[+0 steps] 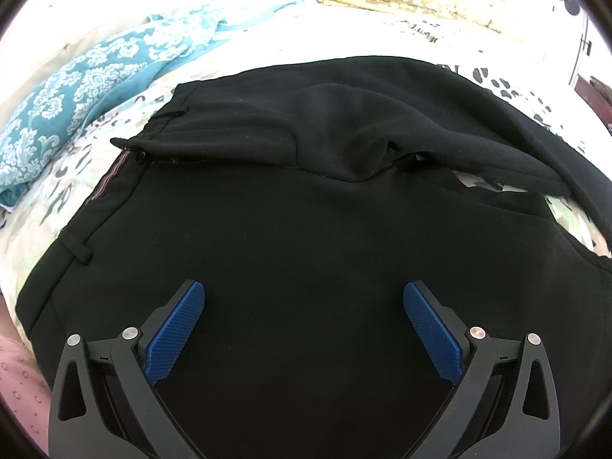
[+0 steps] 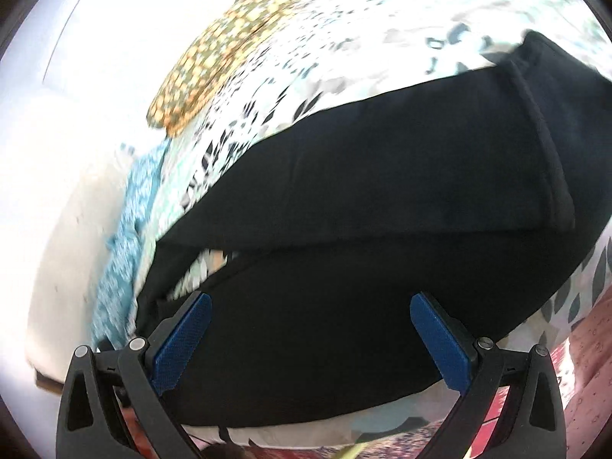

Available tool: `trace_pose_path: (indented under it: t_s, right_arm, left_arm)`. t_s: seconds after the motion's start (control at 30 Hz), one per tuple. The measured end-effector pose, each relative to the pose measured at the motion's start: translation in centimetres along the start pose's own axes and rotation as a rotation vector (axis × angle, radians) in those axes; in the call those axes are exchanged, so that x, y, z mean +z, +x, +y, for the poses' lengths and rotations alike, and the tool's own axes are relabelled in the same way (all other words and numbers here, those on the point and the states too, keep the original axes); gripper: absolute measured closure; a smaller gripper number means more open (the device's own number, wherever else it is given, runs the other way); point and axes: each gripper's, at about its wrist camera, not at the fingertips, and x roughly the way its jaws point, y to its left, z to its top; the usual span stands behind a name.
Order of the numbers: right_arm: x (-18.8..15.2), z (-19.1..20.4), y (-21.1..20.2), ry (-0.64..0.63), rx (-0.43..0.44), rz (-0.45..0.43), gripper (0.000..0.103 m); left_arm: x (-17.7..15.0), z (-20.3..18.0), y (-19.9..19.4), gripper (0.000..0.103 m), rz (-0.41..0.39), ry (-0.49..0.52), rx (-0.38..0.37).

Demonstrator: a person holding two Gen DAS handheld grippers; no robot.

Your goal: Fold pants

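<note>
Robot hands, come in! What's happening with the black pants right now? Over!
Left hand-held gripper open, empty, over pants. Right hand-held gripper open, empty. Black pants flat on patterned bedsheet, legs still apart. Nothing blocking.

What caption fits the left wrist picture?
Open left gripper above black pants on a patterned bedsheet.

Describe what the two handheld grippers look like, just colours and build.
The left gripper and right gripper look alike: matte black linkage arms with triangular cutouts, joined by round silver pivot pins. Each finger carries a flat blue pad with a fine knurled texture. No cables, sleeves or hands show in either view.
</note>
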Motion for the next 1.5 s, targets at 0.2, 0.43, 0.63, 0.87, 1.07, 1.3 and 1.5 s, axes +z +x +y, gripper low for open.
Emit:
trace_pose_path:
  t_s: [0.2, 0.43, 0.63, 0.87, 1.07, 1.3, 1.5]
  right_arm:
    - [3.1, -3.6, -1.2, 0.141, -0.094, -0.135, 0.001]
    - [4.9, -5.3, -0.7, 0.200, -0.158, -0.130, 0.095]
    - [5.7, -0.2, -5.2, 0.008, -0.034, -0.207, 0.096]
    - [6.6, 5.1, -10.4, -0.172, 0.138, -0.260, 0.096]
    - [5.8, 7.4, -14.6, -0.268, 0.269, -0.260, 0.096]
    - [7.9, 4.1, -13.5, -0.223, 0.194, -0.222, 0.096]
    - [12.2, 0.6, -11.5, -0.146, 0.078, -0.186, 0.096]
  left_arm:
    - [0.0, -0.1, 0.0, 0.000, -0.003, -0.001, 0.000]
    - [1.1, -0.3, -0.2, 0.000, 0.098, 0.015, 0.020]
    - [9.2, -1.1, -1.8, 0.001, 0.107, -0.095, -0.209]
    - [18.3, -4.4, 5.8, 0.001, 0.278, -0.276, -0.428]
    - [19.3, -4.8, 9.9, 0.003, 0.347, -0.392, -0.361]
    - [19.0, -3.3, 9.1, 0.099, 0.364, -0.461, -0.408]
    - [17.0, 0.3, -6.8, 0.097, 0.015, -0.334, -0.466]
